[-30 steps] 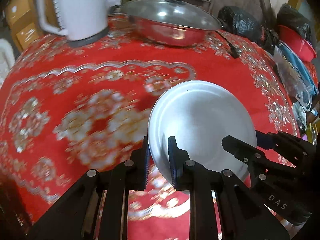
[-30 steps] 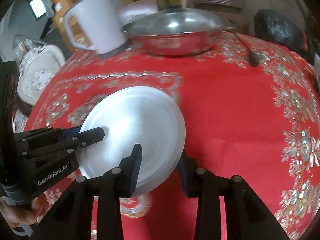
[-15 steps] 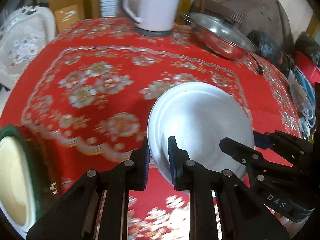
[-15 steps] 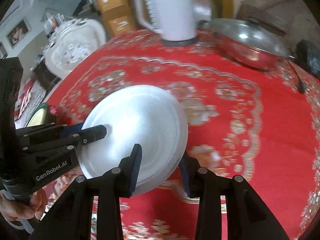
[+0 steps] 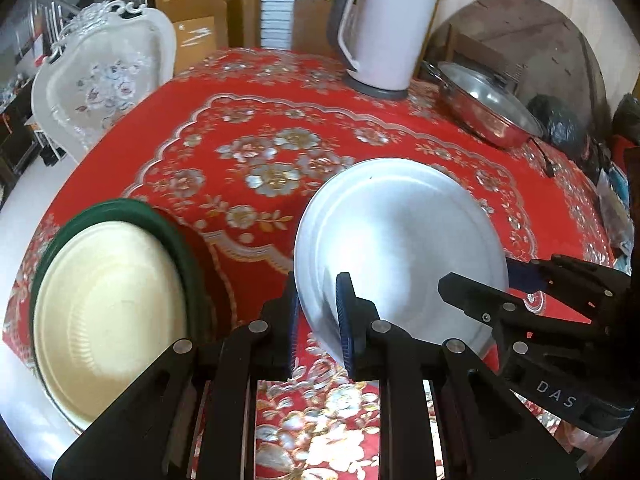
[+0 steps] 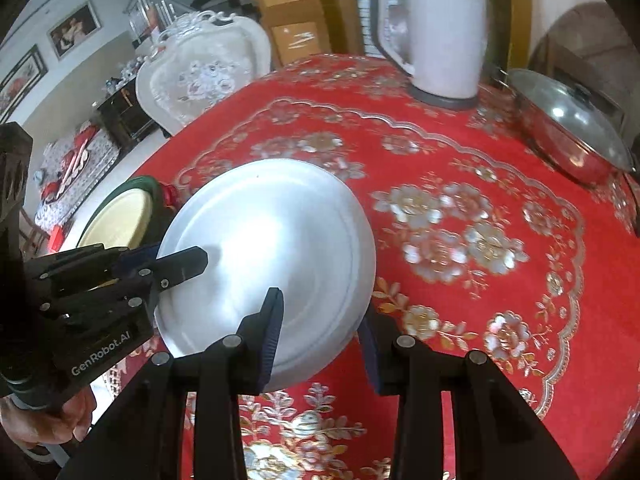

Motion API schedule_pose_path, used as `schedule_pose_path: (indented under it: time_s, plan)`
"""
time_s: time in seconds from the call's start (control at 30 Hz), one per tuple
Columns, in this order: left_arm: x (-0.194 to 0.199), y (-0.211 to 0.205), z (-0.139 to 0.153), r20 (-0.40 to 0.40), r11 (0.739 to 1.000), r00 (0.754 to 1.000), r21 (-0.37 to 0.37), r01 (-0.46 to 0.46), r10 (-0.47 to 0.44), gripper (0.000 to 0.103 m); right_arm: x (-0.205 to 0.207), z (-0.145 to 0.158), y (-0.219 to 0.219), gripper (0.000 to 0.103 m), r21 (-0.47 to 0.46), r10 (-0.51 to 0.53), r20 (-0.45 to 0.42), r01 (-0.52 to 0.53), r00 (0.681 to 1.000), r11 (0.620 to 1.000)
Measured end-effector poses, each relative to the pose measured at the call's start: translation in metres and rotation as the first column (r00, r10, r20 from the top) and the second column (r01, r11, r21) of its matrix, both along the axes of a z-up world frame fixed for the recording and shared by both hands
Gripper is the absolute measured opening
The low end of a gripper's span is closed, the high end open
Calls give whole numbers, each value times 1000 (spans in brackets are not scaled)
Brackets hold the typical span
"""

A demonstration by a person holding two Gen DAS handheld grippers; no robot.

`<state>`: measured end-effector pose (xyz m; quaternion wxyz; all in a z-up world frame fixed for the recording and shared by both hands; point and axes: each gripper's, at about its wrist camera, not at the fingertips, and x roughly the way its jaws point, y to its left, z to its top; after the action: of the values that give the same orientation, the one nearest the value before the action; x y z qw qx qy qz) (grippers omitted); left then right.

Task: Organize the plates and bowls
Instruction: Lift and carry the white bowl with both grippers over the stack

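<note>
Red tablecloth (image 5: 280, 128), cream bowl (image 5: 108, 312) in green plate (image 5: 176, 236)

left gripper (image 5: 316, 320): matte black linkage arms joined by round silver rivets, fingers (image 5: 346, 320) faced with ribbed dark-blue pads; white "genrobot.ai" lettering on its body. right gripper (image 6: 320, 332): same black build, silver rivets, blue pads, marked "das". bare skin, probably the left hand (image 6: 44, 420), beneath.

The plate (image 5: 400, 236) was plain silver-white. The bowl (image 5: 108, 300) was cream inside with a dark green rim. The tablecloth (image 5: 248, 140) was red, patterned with silver and gold flowers. The kettle (image 5: 384, 36) was white with grey trim.
</note>
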<state>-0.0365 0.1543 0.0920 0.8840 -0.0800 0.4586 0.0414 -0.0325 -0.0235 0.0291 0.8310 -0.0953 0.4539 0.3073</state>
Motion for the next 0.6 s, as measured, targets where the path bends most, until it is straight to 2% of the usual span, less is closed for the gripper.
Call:
schedule_pose_path:
  time_s: [0.37,0.6]
  plan:
    - [-24,22,16,53,999,998,6,-42,42,17,-12,11,27,40,-9,50,31,-50,998,999]
    - [-42,52,31,87,994,990,8,-108,107,17,-24,25,57,41,-6,116,63,-116,991,993]
